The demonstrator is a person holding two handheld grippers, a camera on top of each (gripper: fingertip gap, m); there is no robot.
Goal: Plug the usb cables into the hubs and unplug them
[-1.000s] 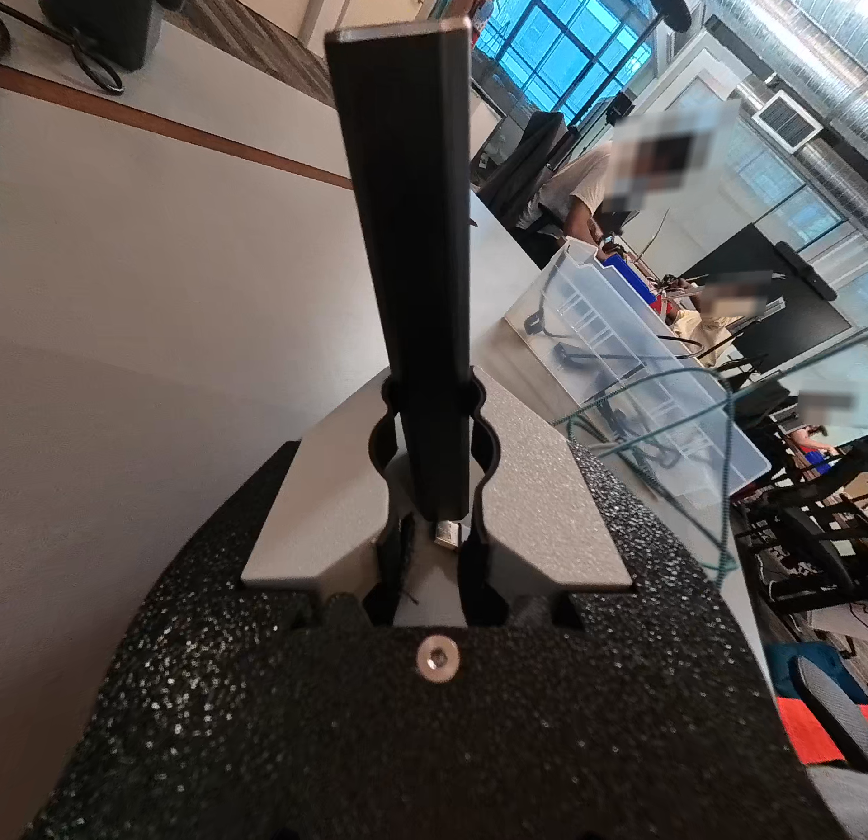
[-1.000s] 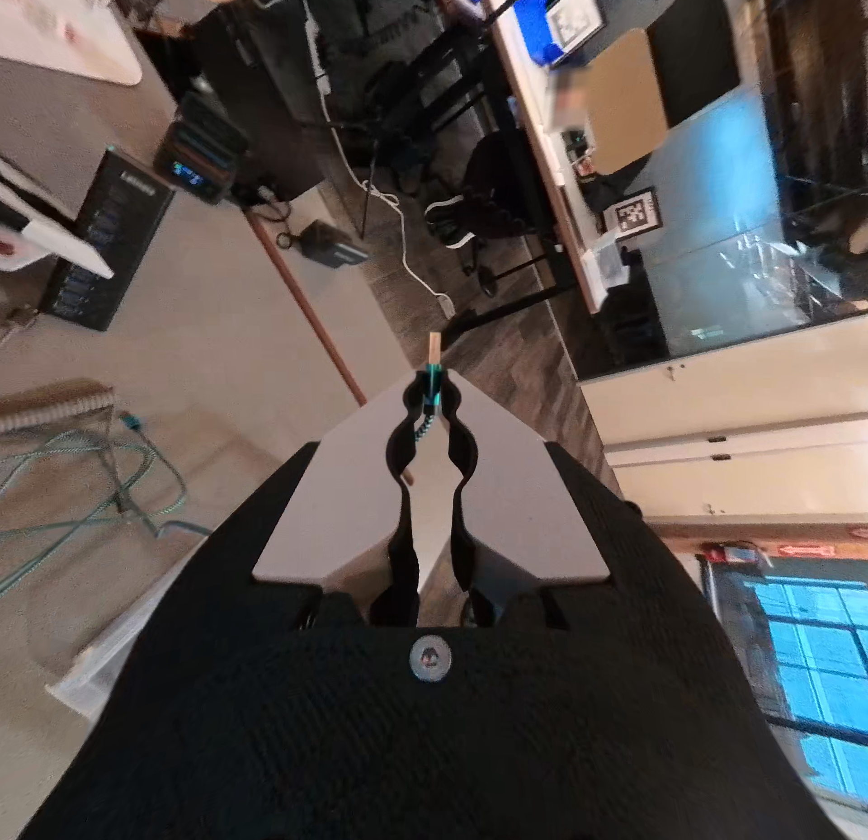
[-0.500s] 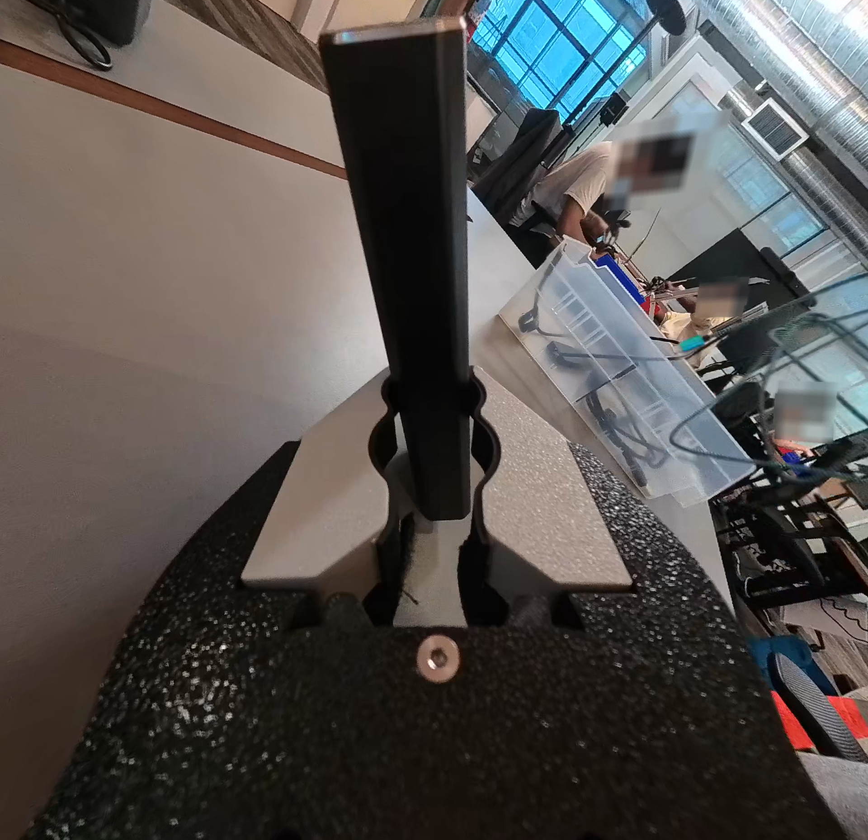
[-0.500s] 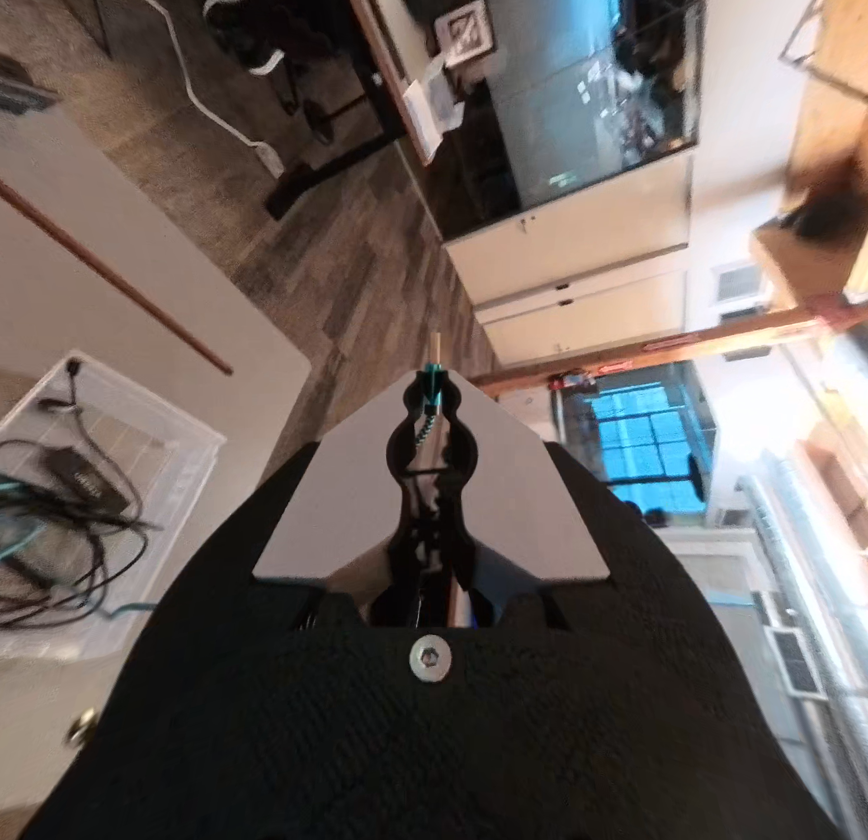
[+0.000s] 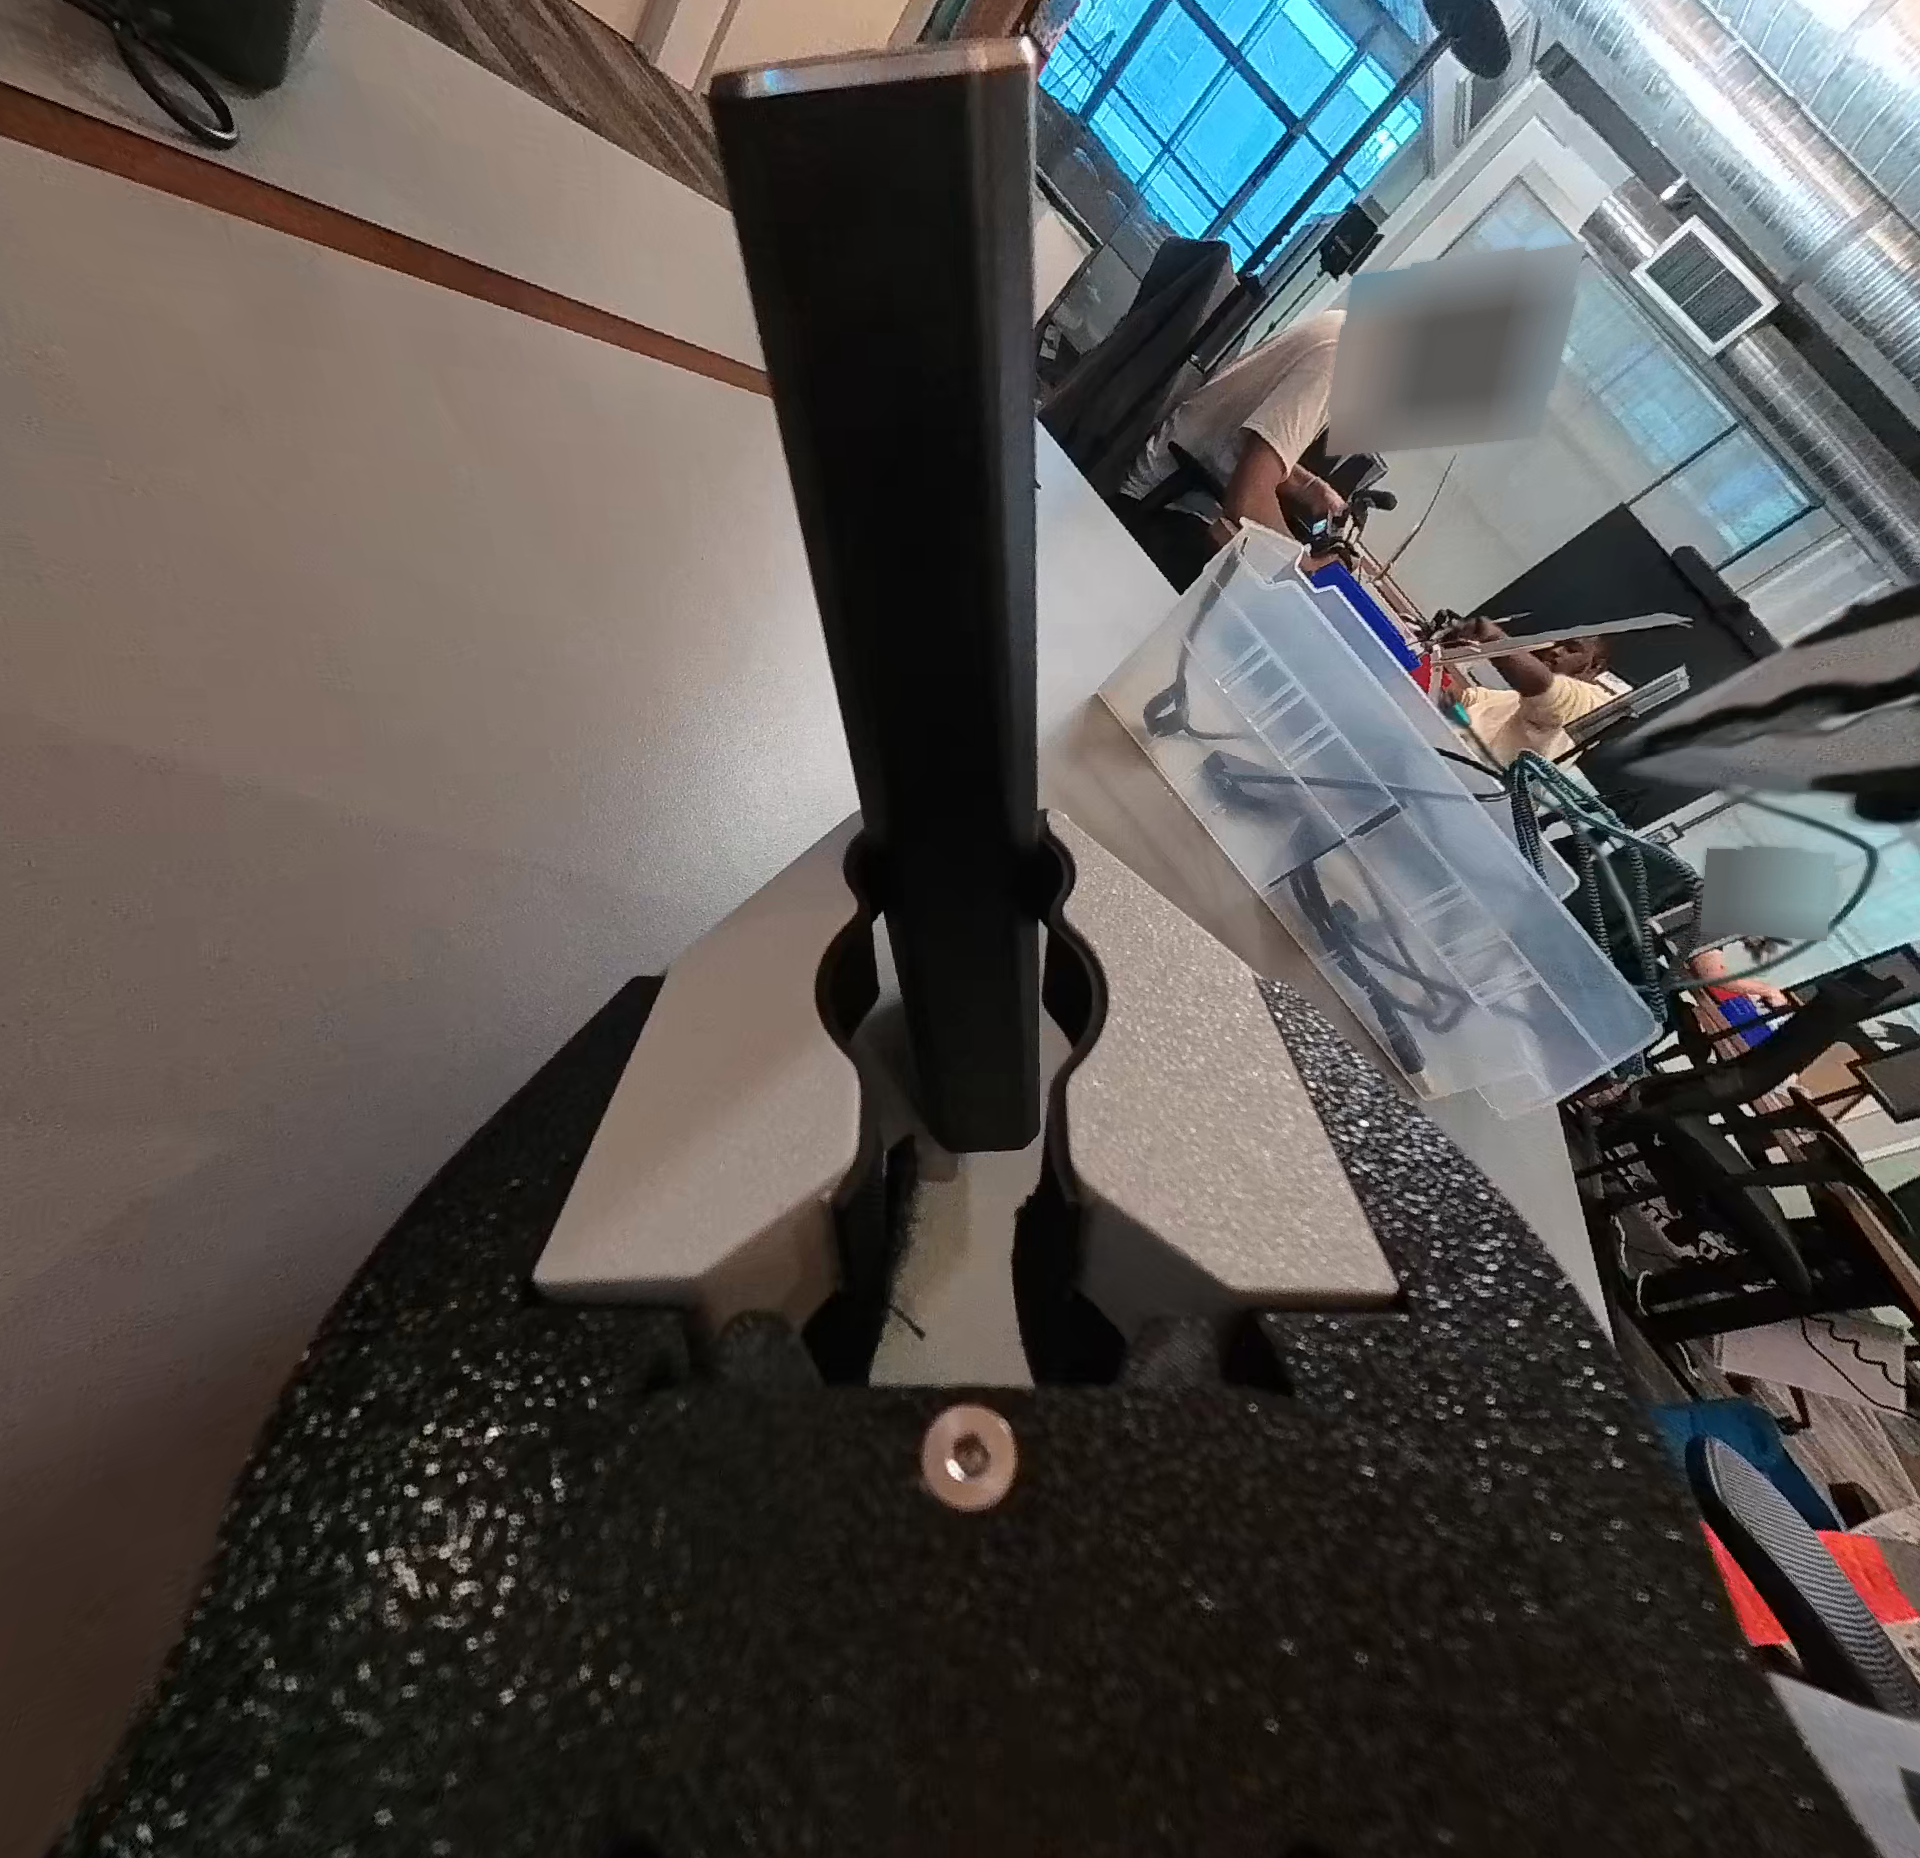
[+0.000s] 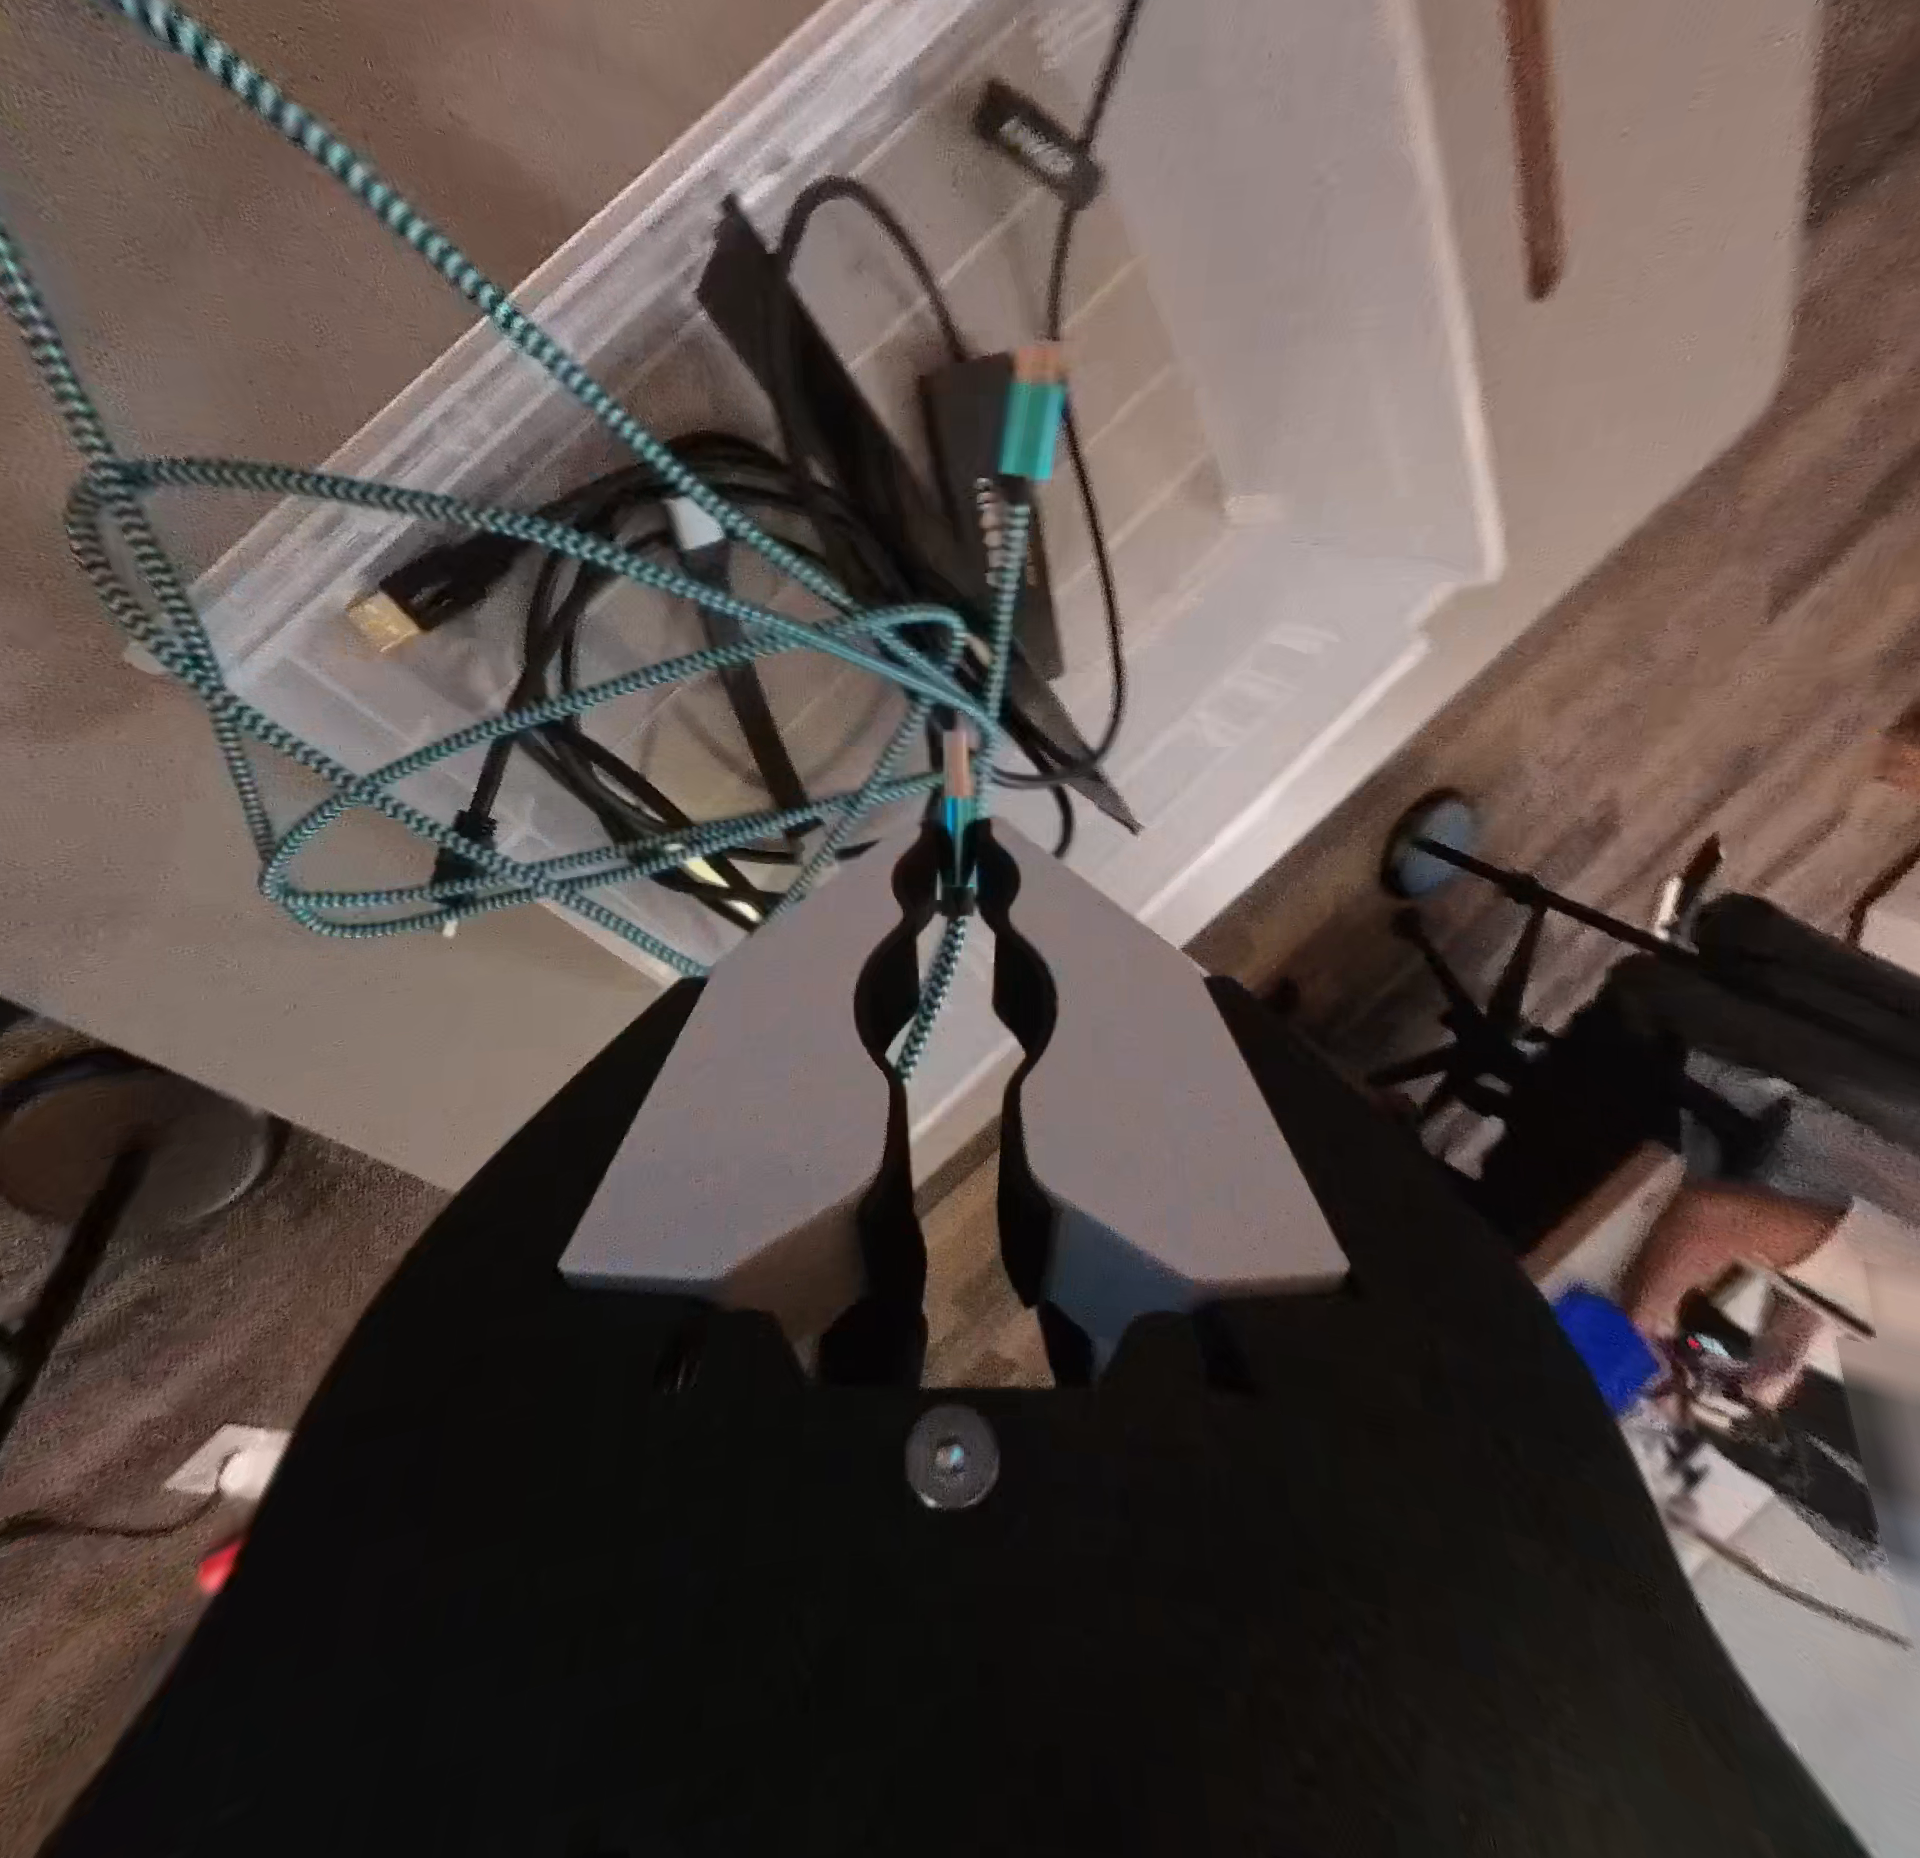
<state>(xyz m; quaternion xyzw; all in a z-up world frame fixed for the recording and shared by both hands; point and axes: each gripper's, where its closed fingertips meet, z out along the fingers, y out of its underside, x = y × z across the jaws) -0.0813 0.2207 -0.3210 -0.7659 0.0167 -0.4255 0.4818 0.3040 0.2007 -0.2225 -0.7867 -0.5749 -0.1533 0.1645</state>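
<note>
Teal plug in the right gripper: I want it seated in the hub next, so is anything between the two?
Cannot tell: no view shows both. The right gripper pinches the teal plug above the clear bin; the left gripper clamps the black hub.

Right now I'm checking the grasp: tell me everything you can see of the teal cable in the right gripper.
The teal cable is braided in teal and black, with teal plug shells and coppery metal tips. The right gripper is shut on one plug, tip pointing forward past the fingertips; the cord trails back between the fingers. Its slack loops over the clear bin of black cables. A second teal plug hangs above the bin.
</note>
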